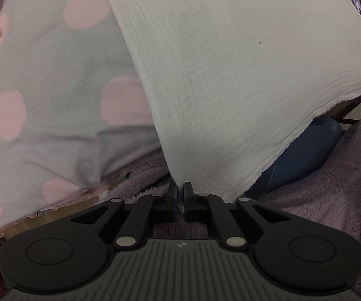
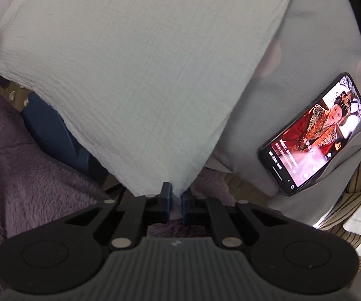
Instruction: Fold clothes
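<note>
- The left gripper (image 1: 180, 190) points steeply down, its jaws pinched tight on one corner of a white crinkled cloth (image 1: 230, 75).
- The right gripper (image 2: 174, 191) clamps another corner of the same cloth (image 2: 135, 75), which fans out ahead of both.
- A grey sheet with pink dots (image 1: 55, 100) lies beyond the cloth.
- A purple fleece blanket (image 1: 331, 188) sits beneath the grippers.
- A lit phone (image 2: 313, 135) lies to the right of the right gripper.
</note>
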Demonstrator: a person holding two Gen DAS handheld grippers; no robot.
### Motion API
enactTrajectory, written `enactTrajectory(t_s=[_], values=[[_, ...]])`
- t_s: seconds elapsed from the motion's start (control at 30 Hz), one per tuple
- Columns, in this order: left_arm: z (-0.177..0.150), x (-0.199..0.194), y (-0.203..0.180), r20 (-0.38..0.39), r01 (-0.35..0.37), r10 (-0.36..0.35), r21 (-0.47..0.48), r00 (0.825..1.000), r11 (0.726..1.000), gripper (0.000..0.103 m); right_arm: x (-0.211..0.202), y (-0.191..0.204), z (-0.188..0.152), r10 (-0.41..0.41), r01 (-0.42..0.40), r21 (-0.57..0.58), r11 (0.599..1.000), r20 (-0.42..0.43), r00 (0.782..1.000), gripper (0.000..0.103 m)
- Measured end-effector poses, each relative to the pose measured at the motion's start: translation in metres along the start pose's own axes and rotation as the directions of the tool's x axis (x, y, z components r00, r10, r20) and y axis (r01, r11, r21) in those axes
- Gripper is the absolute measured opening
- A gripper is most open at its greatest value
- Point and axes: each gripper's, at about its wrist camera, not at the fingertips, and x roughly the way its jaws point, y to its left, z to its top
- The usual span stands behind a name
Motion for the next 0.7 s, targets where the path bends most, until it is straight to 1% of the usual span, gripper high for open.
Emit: enactTrajectory(t_s=[0.03, 0.13, 0.17, 0.23, 0.27, 0.33, 0.37, 0.43, 0.5, 0.63, 0.7], values=[[0.002, 0.003, 0.002, -0.008, 0.001, -0.001, -0.006, 1.000, 1.000, 0.003, 0.001, -0.001, 0.002, -0.002, 0.002, 0.003, 1.000, -0.001, 1.000, 0.010], [0.007, 0.009, 0.004, -0.020, -0.009, 0.009, -0.022, 1.000, 1.000, 0.003, 0.000, -0.001, 0.007, -0.003, 0.003, -0.005, 1.000, -0.006, 1.000, 0.016], [0.007, 0.008, 0.003, -0.024, -0.003, 0.003, -0.024, 1.000, 1.000, 0.005, -0.001, -0.001, 0.008, -0.005, 0.005, -0.009, 1.000, -0.005, 1.000, 0.026], [0.009, 0.003, 0.002, -0.017, 0.015, -0.015, -0.041, 1.000, 0.999, 0.019, -0.007, -0.002, 0.009, -0.016, 0.017, -0.011, 1.000, 0.005, 1.000, 0.041], [0.010, 0.001, 0.004, -0.010, 0.013, -0.014, -0.053, 1.000, 0.999, 0.023, -0.010, -0.003, 0.009, -0.017, 0.017, -0.008, 1.000, 0.014, 1.000, 0.041], [0.011, -0.005, 0.007, 0.000, 0.008, -0.008, -0.075, 1.000, 0.997, 0.039, -0.019, -0.007, 0.011, -0.019, 0.018, 0.003, 1.000, 0.033, 0.999, 0.041], [0.012, -0.009, 0.009, 0.004, 0.011, -0.011, -0.083, 1.000, 0.996, 0.041, -0.024, -0.009, 0.011, -0.027, 0.027, 0.007, 1.000, 0.041, 0.999, 0.041], [0.015, -0.016, 0.012, 0.012, 0.014, -0.013, -0.097, 1.000, 0.995, 0.041, -0.031, -0.014, 0.010, -0.041, 0.040, 0.014, 0.999, 0.058, 0.997, 0.042], [0.020, -0.024, 0.015, 0.030, 0.006, -0.003, -0.102, 1.000, 0.995, 0.041, -0.038, -0.014, 0.017, -0.062, 0.060, 0.025, 0.998, 0.082, 0.995, 0.044], [0.043, -0.053, 0.020, 0.111, 0.003, 0.010, -0.114, 0.994, 0.994, 0.041, -0.055, -0.017, 0.040, -0.119, 0.114, 0.045, 0.993, 0.143, 0.983, 0.046], [0.056, -0.067, 0.023, 0.171, 0.000, 0.020, -0.115, 0.985, 0.993, 0.041, -0.062, -0.019, 0.051, -0.161, 0.153, 0.059, 0.986, 0.181, 0.970, 0.048]])
